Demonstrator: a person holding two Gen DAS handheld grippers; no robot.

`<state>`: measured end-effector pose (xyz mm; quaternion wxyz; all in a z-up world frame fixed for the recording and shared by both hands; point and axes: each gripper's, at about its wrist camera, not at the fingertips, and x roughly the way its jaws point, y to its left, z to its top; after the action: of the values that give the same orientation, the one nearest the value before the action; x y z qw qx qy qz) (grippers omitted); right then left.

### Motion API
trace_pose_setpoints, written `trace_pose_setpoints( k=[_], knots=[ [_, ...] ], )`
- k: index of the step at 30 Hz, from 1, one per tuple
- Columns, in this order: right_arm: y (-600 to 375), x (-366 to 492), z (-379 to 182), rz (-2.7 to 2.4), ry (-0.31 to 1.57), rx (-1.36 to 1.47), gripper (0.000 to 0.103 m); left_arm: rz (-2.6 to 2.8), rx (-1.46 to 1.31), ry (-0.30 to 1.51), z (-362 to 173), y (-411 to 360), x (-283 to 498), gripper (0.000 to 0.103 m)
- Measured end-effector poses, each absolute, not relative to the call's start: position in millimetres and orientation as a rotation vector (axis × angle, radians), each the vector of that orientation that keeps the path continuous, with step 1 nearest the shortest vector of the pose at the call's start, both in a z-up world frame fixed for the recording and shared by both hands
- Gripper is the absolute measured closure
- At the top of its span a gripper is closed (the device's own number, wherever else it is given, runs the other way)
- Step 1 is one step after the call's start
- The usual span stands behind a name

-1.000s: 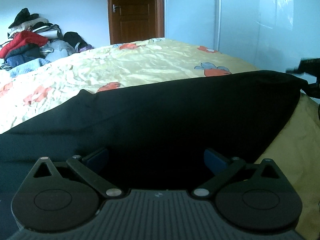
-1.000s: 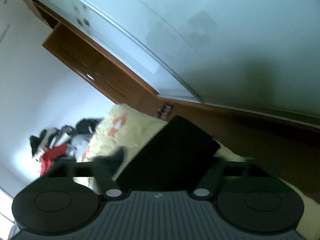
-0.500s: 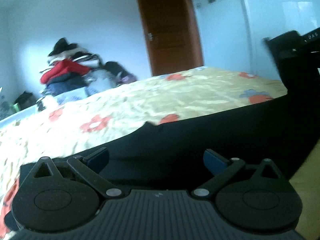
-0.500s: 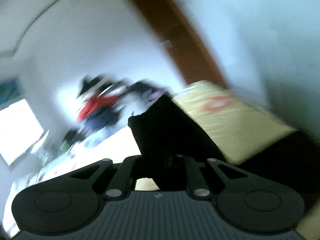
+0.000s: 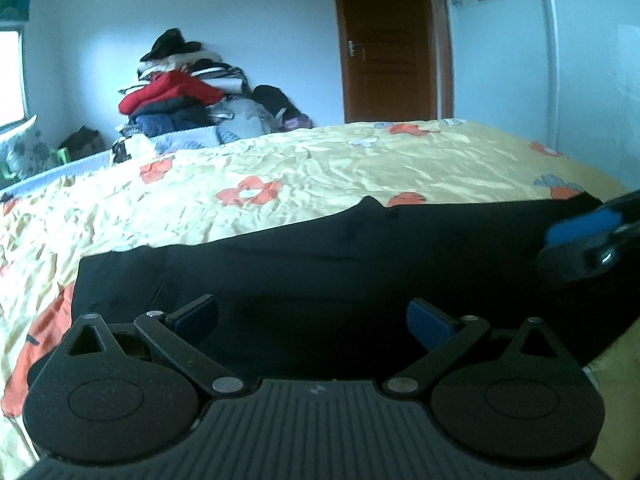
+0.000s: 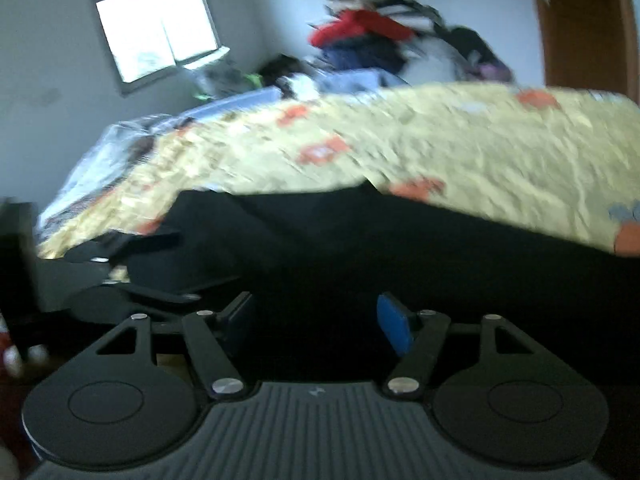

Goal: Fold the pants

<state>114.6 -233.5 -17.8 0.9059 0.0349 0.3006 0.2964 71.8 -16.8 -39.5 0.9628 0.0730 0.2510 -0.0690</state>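
The black fabric pants (image 5: 340, 264) lie flat across the lower frame on the yellow flowered bedsheet (image 5: 320, 168). Left tongs (image 5: 312, 320) and right tongs (image 6: 316, 320) both gape wide, empty. Pinch matching edges squarely, then lift evenly.

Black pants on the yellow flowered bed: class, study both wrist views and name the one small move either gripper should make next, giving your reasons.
Probably lower the left gripper onto the near edge of the black pants and close. Both the left gripper and the right gripper are open and hold nothing, and the pants lie spread flat on the bed, so a further fold likely needs a fresh grip.
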Motion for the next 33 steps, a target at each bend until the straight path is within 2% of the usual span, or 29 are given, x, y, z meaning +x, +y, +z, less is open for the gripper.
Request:
trace_pose_setpoints(
  k=[4, 8, 12, 14, 19, 28, 31, 33],
  knots=[
    [-266, 117, -16, 0.433, 0.571, 0.132, 0.035, -0.133, 0.125, 0.542, -46, -12, 72, 0.001],
    [-362, 106, -32, 0.07, 0.514, 0.452, 0.035, -0.143, 0.064, 0.572, -49, -2, 75, 0.0],
    [-478, 45, -53, -0.279, 0.337, 0.873, 0.033, -0.142, 0.058, 0.599, -51, -1, 78, 0.0],
    [-513, 20, -62, -0.373, 0.287, 0.981, 0.033, -0.139, 0.078, 0.604, -52, -4, 79, 0.0],
    [-548, 6, -79, -0.379, 0.309, 1.026, 0.033, -0.133, 0.098, 0.613, -53, -7, 80, 0.0],
    [-557, 25, -83, -0.402, 0.293, 0.924, 0.037, -0.132, 0.095, 0.621, -53, -8, 84, 0.0],
    [-564, 26, -86, -0.42, 0.285, 0.951, 0.047, -0.133, 0.091, 0.623, -54, -7, 84, 0.0],
    [-567, 25, -88, -0.418, 0.274, 0.973, 0.064, -0.133, 0.091, 0.624, -54, -7, 84, 0.0]
  ],
)
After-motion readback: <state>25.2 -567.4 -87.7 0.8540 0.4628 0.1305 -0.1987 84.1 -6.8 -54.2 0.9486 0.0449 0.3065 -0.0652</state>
